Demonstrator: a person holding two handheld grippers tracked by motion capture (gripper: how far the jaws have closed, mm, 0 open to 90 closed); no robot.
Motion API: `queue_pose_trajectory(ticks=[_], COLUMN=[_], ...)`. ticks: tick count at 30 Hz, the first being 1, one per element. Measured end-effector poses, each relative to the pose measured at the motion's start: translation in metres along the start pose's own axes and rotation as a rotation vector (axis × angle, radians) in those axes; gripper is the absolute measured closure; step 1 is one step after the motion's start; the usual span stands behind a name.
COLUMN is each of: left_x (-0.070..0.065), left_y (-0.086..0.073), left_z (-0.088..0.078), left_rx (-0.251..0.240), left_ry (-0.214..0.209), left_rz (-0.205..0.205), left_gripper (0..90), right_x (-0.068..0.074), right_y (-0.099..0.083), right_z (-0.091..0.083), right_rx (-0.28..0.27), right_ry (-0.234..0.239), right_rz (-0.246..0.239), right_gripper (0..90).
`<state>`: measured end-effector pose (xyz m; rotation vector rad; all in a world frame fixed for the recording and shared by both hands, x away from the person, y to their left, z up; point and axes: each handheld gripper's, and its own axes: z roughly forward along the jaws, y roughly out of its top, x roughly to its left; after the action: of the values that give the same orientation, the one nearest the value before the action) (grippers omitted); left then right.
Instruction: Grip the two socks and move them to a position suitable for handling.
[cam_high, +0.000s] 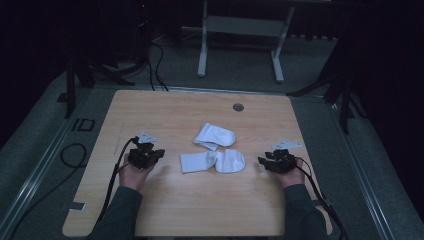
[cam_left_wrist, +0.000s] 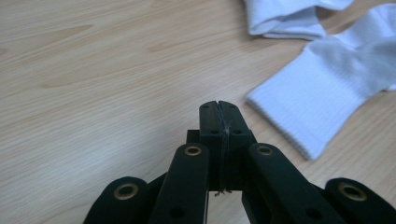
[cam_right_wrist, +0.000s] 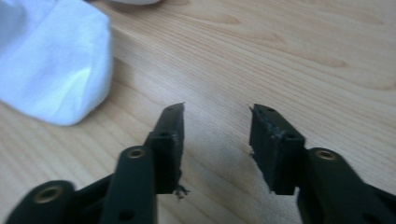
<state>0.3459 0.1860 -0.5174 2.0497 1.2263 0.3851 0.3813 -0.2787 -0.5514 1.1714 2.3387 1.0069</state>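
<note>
Near sock (cam_high: 212, 161) lay flat mid-surface, cuff end pointing to the person's left, toe end folded or overlapping a rounded white part at its right. Second sock (cam_high: 214, 136) sat just behind it, folded over, the two touching or nearly so near the middle. Both plain white, ribbed at the cuff, soft and limp; grey shading on the near one in the left gripper view (cam_left_wrist: 327, 88) could be shadow or a thinner knit, couldn't tell which

Likely step: approach and pick up the near sock, one end per hand. To do it well: come in low and level with the wooden surface (cam_high: 165, 210), take the ribbed cuff edge across its width rather than a corner, pinch both layers so it doesn't peel open, lift both ends together to keep it from dragging the rear sock

Left hand-held gripper (cam_left_wrist: 219, 109) had its jaws pressed together on nothing, cuff just beside it to its right, so it would need to reopen before the grab. Right hand-held gripper (cam_right_wrist: 217, 122) had its jaws partly spread over bare wood, nothing between them, sock toe (cam_right_wrist: 51, 60) near and off to its left
</note>
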Motion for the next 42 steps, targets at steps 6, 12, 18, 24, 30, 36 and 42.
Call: queue_pose_trajectory(ticks=[6, 12, 18, 24, 30, 36, 42], left_x=[-0.015, -0.035, -0.048, -0.06, -0.064, -0.062, -0.048], left_y=[0.003, 0.007, 0.006, 0.005, -0.002, -0.009, -0.011], left_z=[0.006, 0.015, 0.023, 0.03, 0.04, 0.042, 0.036], left_rx=[0.01, 0.034, 0.05, 0.053, 0.094, 0.112, 0.126], left_ry=[-0.029, -0.063, -0.103, -0.137, -0.13, -0.125, -0.083], left_rz=[0.035, 0.095, 0.116, 0.134, 0.15, 0.135, 0.131], left_gripper=[90.0, 90.0, 90.0, 90.0, 90.0, 90.0, 90.0], right_x=[0.006, 0.012, 0.019, 0.023, 0.026, 0.027, 0.027], right_y=[0.01, 0.015, 0.021, 0.026, 0.026, 0.026, 0.026], right_z=[-0.009, -0.012, -0.016, -0.019, -0.018, -0.017, -0.016], right_rx=[0.009, 0.028, 0.031, 0.022, 0.022, 0.025, 0.029], right_ry=[-0.012, -0.017, -0.017, -0.017, -0.021, -0.019, -0.016], right_rz=[-0.079, -0.118, -0.163, -0.182, -0.196, -0.198, -0.204], right_gripper=[59.2, 57.5, 57.3, 56.8, 56.5, 56.4, 56.2])
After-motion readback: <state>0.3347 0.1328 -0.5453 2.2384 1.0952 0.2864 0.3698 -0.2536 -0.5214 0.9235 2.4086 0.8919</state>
